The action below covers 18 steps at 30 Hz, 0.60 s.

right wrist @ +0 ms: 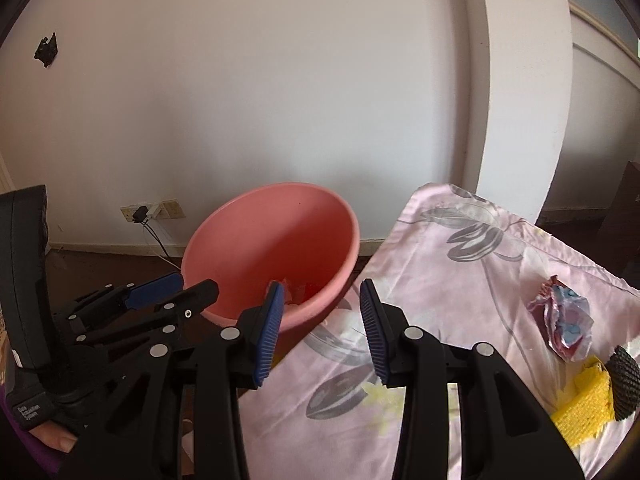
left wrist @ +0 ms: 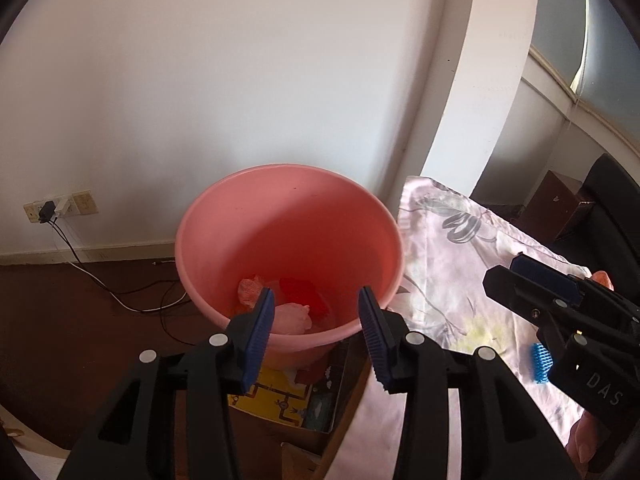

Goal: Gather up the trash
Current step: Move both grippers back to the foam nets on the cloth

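White wall (left wrist: 240, 80) filling background. Charger (left wrist: 47, 211) sitting in wall socket, cables (left wrist: 120, 300) trailing over dark floor (left wrist: 60, 300). Floral cloth (right wrist: 460, 280) covering bench. Colourful box (left wrist: 288, 400) lying under bucket.

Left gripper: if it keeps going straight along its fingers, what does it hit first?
Most likely the round pink plastic bucket: the left gripper is open and empty, aimed into the bucket's mouth, so probably the crumpled pink and red scraps at the bottom. Depth is unclear; the near rim could come first.
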### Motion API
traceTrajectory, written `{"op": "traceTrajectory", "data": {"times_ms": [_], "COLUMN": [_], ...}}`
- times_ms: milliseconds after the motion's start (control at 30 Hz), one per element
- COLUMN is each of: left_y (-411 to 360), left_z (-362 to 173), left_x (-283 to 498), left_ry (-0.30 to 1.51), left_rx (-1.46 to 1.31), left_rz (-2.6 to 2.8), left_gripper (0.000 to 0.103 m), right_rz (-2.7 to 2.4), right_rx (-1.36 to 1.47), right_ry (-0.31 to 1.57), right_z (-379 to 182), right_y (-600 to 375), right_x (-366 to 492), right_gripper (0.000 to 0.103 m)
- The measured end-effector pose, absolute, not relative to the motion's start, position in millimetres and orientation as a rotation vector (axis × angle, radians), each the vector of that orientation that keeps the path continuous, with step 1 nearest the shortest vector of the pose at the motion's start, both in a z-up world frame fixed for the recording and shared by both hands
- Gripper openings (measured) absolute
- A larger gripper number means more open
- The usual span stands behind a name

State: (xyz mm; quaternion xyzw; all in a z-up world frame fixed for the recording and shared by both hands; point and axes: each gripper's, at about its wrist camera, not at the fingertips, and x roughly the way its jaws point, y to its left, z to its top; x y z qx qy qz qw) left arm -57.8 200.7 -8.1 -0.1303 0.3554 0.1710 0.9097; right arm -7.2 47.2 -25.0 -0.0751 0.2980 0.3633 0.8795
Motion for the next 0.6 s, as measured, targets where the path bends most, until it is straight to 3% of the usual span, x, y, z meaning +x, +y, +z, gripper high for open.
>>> {"op": "traceTrajectory", "data": {"times_ms": [600], "left_y": [100], "left_z": [-3], "left_x": [-46], "left_ry": [0.699], "left_rx": [-0.178], "left_rz": [0.133], "left_gripper": [0.043], "right_rz": [0.516], "right_rx": [-0.041], "right_ry": [0.523], "right_z": [-42], "right_y": [-82], "right_x": [-25], "right_gripper": [0.04]}}
